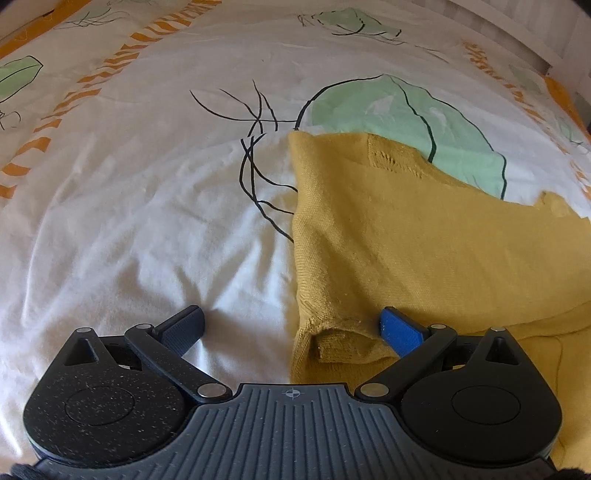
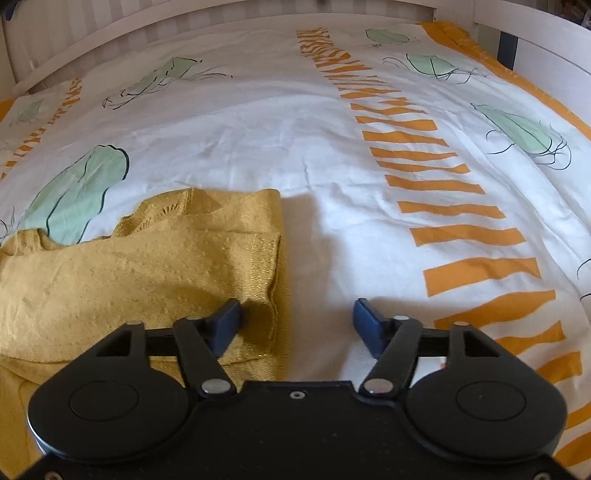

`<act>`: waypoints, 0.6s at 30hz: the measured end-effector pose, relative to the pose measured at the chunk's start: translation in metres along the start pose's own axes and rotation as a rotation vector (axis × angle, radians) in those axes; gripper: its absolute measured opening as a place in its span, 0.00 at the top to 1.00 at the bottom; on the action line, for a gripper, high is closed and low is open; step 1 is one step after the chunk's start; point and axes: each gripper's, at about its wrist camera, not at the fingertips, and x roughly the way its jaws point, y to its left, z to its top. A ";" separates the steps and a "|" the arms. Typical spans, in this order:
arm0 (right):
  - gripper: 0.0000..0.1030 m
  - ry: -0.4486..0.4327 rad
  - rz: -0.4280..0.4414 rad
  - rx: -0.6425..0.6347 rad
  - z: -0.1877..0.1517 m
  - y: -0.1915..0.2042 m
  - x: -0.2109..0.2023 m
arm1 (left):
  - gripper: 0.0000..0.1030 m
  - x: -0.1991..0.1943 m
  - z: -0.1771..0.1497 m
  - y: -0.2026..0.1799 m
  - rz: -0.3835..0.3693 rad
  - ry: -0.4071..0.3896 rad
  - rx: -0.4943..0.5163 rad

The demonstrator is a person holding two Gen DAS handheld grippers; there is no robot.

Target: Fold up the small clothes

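The left gripper (image 1: pixel 291 325) is spread wide over a yellow knit garment's (image 1: pixel 424 240) cuff, while the right gripper (image 2: pixel 297 321), equally released, is shown with a white bed rail (image 2: pixel 258 18).

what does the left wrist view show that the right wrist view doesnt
Only the left wrist view: the garment's left edge with a small folded-up corner between the open fingers of the left hand-held gripper, and black line scribbles printed beside it.

Only the right wrist view: the garment's right edge, the open right hand-held gripper straddling it, a long band of orange stripes, and the white bed rail.

Both: the same yellow knit garment lying on the white sheet with green leaf prints.
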 end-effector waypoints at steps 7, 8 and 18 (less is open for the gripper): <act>0.01 -0.001 0.013 -0.017 -0.009 0.000 0.006 | 0.01 0.000 -0.003 0.008 -0.027 -0.025 -0.045; 0.01 -0.003 0.019 -0.012 -0.010 -0.002 0.006 | 0.01 0.000 -0.003 0.008 -0.030 -0.026 -0.048; 0.00 0.035 0.085 -0.012 -0.011 -0.013 -0.002 | 0.01 -0.010 -0.004 0.022 -0.068 -0.008 -0.073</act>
